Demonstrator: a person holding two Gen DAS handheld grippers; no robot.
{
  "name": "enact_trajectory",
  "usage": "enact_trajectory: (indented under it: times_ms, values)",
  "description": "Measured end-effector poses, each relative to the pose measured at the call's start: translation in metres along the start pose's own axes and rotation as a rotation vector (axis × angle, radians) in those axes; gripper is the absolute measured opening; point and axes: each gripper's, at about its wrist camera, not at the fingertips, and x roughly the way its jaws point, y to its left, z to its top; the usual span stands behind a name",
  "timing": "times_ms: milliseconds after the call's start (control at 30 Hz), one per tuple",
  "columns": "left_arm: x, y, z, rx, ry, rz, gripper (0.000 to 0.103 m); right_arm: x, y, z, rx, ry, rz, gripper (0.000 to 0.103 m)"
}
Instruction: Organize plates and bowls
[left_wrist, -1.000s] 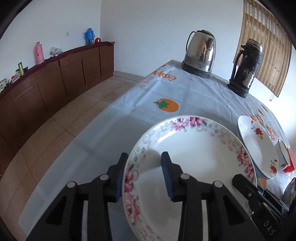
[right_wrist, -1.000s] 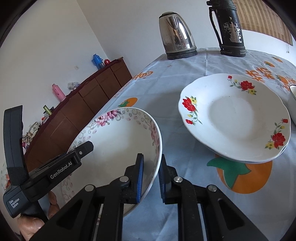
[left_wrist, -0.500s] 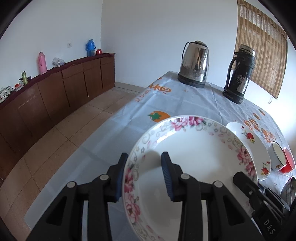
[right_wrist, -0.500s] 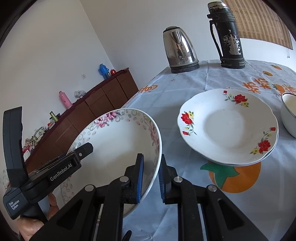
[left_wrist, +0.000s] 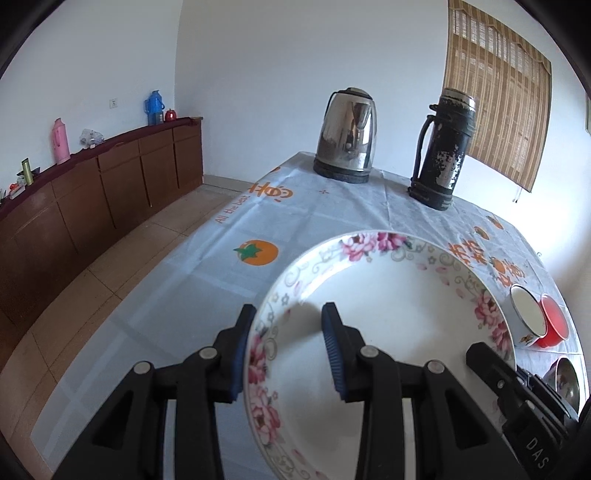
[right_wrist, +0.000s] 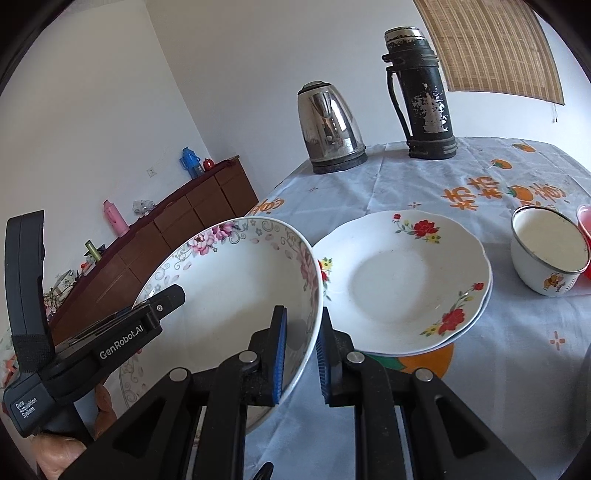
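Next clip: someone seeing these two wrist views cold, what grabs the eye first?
The pink-flowered plate fills the foreground, held off the table with the left gripper and right gripper each clamped on its rim at opposite sides. Beside it on the persimmon-print tablecloth lies a red-flowered plate, seemingly atop another. At the far end stand a steel kettle and a worn black thermos.

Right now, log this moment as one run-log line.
left gripper: shut on pink-flowered plate | right gripper: shut on same rim | red-flowered plates: on table
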Motion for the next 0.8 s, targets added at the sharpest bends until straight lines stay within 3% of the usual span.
enact_trajectory:
  times_ms: [333, 800]
  values:
    - [-0.003, -0.04, 0.006, 0.036, -0.002, -0.072, 0.035, -0.027, -0.029, 0.014, 0.007, -0.044, -0.084, 0.017]
    - [0.015, -0.101, -0.005, 0.139, 0.046, -0.104, 0.035, -0.046, -0.077, 0.012, 0.074, -0.037, -0.176, 0.017]
